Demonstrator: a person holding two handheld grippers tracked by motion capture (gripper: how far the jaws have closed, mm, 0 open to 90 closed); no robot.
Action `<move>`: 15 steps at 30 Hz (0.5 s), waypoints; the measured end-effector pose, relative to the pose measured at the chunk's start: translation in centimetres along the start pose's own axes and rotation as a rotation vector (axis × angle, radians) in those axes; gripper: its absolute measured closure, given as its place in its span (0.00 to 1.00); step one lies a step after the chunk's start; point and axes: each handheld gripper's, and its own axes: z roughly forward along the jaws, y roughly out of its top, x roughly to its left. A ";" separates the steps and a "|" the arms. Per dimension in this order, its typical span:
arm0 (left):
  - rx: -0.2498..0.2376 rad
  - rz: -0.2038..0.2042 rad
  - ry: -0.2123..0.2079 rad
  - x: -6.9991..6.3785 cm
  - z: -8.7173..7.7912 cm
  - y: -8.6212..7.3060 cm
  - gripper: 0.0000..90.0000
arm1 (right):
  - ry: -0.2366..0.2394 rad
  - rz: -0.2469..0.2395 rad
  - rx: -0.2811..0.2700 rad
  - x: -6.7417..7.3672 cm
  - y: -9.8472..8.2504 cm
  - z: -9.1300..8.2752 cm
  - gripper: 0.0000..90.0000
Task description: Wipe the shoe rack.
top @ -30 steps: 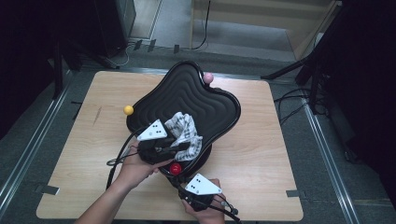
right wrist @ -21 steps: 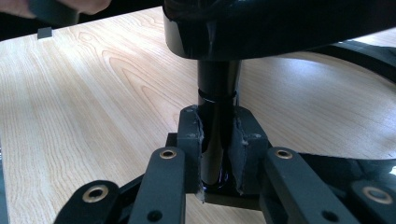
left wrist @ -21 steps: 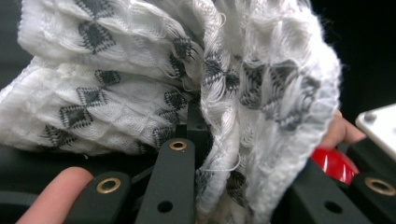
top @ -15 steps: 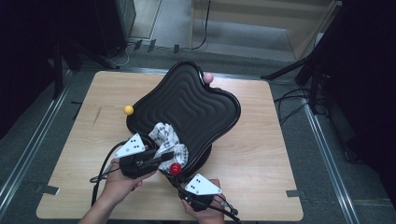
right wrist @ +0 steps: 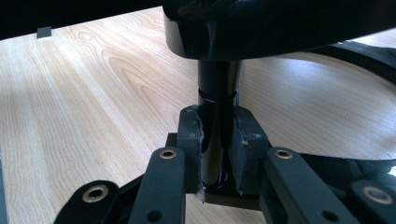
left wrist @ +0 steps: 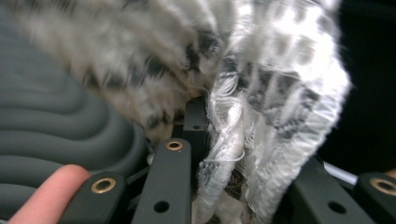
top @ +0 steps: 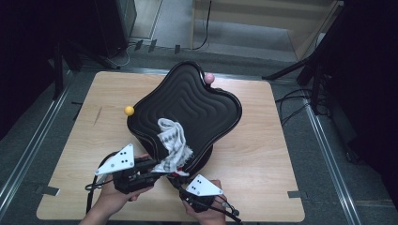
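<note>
Since the earlier frames the left tool (top: pixel 151 168) has dragged the cloth (top: pixel 172 143) back from the middle of the black seat (top: pixel 197 101) to its near edge, where the cloth now hangs over the rim, and its jaws have just been easing apart with the cloth bunched between them. The right tool (right wrist: pixel 216 140) is clamped on the post (right wrist: pixel 218 88) under the seat. A yellow ball (top: pixel 129 110) lies on the desk (top: pixel 263 154) left of the seat, a pink ball (top: pixel 209 78) behind it.

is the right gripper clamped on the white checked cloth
No, in the right gripper view the right gripper is closed on a glossy black post beneath the black quilted cushion; the cloth lies on top.
</note>
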 end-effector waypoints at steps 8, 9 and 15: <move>0.095 -0.041 0.093 1.5 -0.6 -1.0 0.85 | 0.001 0.001 0.001 0.0 0.0 0.0 0.84; 0.119 -0.039 0.117 1.7 -0.7 -1.2 0.85 | 0.000 0.001 0.002 0.0 0.0 0.0 0.84; 0.090 -0.015 0.034 1.0 -0.8 -1.2 0.84 | 0.001 0.002 0.002 0.0 0.0 0.0 0.84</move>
